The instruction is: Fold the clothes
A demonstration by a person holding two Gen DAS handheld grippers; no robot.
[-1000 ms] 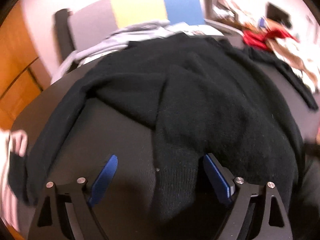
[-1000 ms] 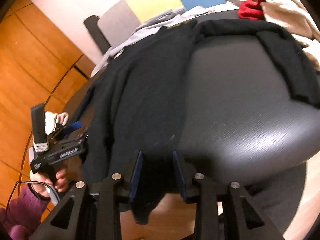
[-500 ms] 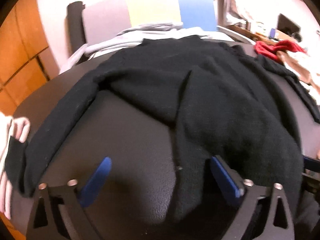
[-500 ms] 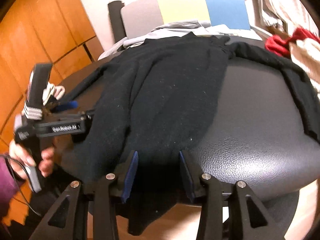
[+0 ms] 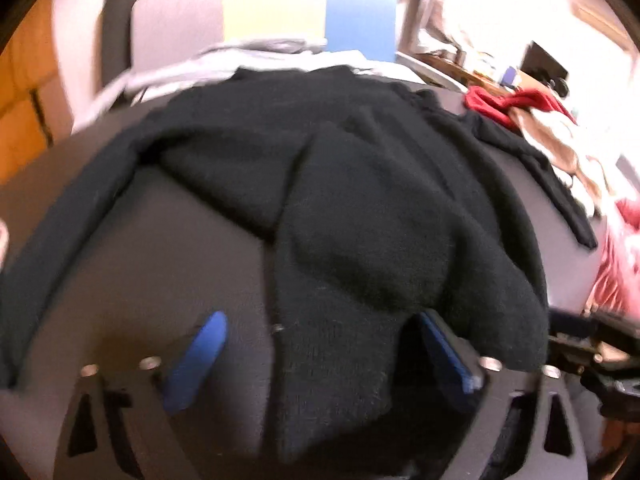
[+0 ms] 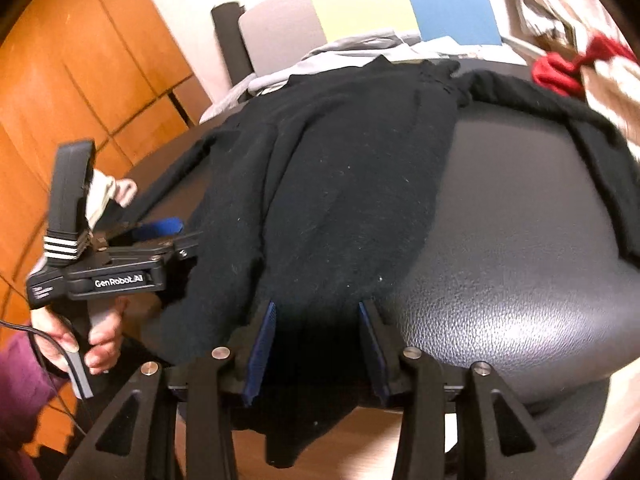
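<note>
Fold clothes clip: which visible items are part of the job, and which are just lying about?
Job: black sweater; left gripper; right gripper; dark table.
Lying about: red garment; grey clothes; colour-blocked chair back; wooden cabinets.

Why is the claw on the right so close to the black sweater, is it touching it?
Touching. In the right wrist view, the black sweater hem fills the space between the right gripper fingers and drapes over both blue pads.
</note>
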